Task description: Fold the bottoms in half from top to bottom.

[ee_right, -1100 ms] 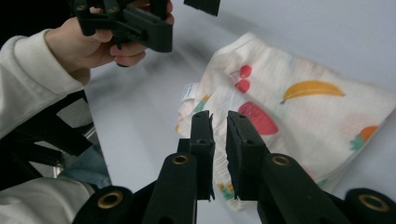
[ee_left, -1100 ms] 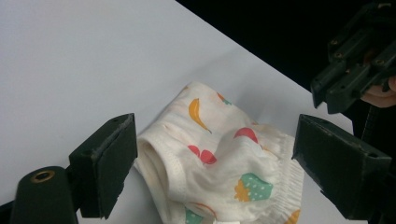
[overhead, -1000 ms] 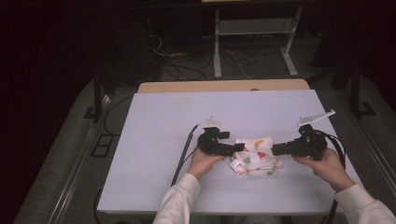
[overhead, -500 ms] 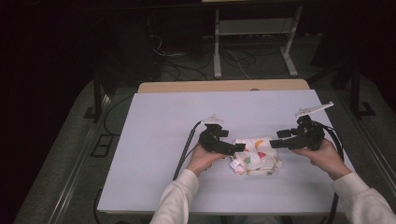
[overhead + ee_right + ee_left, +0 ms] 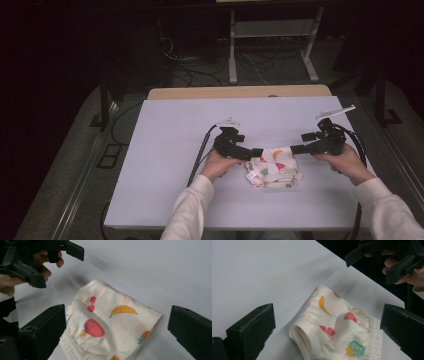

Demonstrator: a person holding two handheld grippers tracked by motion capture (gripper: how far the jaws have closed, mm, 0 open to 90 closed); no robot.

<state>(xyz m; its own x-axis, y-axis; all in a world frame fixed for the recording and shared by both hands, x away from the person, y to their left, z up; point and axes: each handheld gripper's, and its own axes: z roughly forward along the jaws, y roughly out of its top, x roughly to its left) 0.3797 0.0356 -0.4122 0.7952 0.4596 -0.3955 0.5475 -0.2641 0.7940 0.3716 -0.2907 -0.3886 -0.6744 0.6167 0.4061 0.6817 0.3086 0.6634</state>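
at the left of the high view, a cream sleeve (image 5: 187,210) comes up from the bottom edge to the person's left hand (image 5: 218,165), which rests on the pale counter (image 5: 170,145) and holds the left tool (image 5: 256,152). a black cable (image 5: 200,155) trails from this tool back toward the near edge. its tips point rightward at the folded cloth (image 5: 273,168) and sit just at the cloth's upper left corner. in the left gripper view its two black jaws stand wide apart, one at each side of the frame, with the cloth (image 5: 337,327) lying flat on the counter between and beyond them; the pads press on nothing. these jaws have just been opening, and nothing is gripped.

the cloth lies in the middle of the near half of the counter, between the two hands. it is white, folded into a small thick bundle, printed with a banana, cherries, a strawberry and other fruit, with a gathered hem along one edge and a small label at its left corner.

to the right, the right tool (image 5: 296,148) points leftward at the cloth's upper right corner, held by the right hand (image 5: 345,162). in the right gripper view its jaws also stand wide, the cloth (image 5: 110,327) lying free between them. these jaws have just been opening too, and hold nothing.
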